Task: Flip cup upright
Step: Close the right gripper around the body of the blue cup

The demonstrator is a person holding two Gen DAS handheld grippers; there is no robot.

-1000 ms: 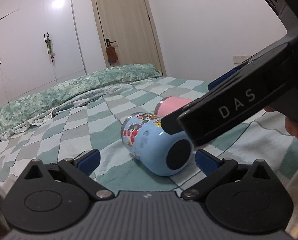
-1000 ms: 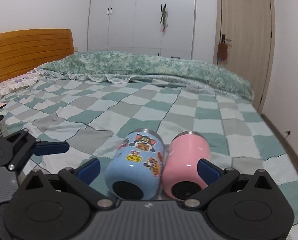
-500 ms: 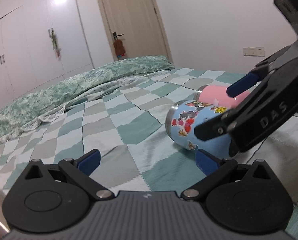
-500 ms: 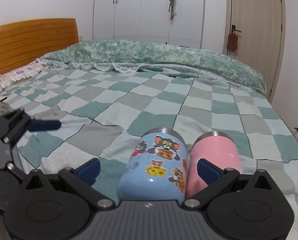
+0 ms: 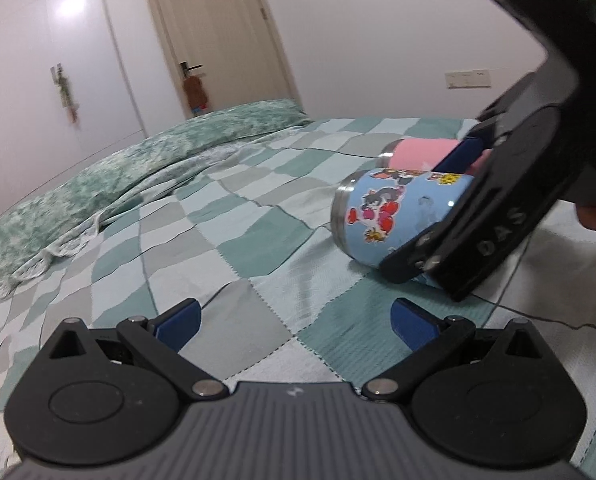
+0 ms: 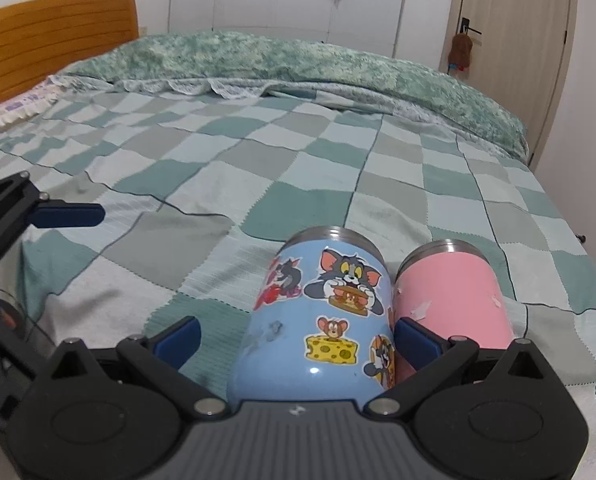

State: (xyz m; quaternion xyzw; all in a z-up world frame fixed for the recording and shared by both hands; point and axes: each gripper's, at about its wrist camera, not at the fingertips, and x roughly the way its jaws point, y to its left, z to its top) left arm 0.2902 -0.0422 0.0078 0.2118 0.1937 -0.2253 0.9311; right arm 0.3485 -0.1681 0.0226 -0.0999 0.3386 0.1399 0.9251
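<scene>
Right gripper (image 6: 296, 334) sat at the bottom centre of its own view, jaws spread wide, straddling the blue cup (image 6: 321, 320). One blue pad (image 6: 415, 340) was wedged in the gap between the blue cup and the pink cup (image 6: 453, 292); the other pad stood clear of the cup wall on its left. No squeeze visible, so I read it as placed around the cup, not gripping.

Left gripper (image 5: 296, 322), bottom centre of the left view, was wide too and held nothing. It hovered over the bedspread (image 5: 218, 216), apart from both cups.

Blue cup lay on its side on the bed, lower centre of the right view, right of centre in the left view (image 5: 393, 210). Steel rim pointed away from the right gripper, base toward it. Pink cup was also on its side, touching or just beside the blue one, on the right of it in the right view.

Further back: folded green quilt (image 6: 317, 60) across the bed, wooden headboard (image 6: 54, 36) in the upper left of the right view, wardrobe and door (image 6: 513, 40) behind.

Progress, my estimate: approach done, nothing flipped. Left to do: close on the blue cup, lift, rotate rim-up, set down. Risk: soft bed may tip it, and the pink cup is crowding the right pad.
</scene>
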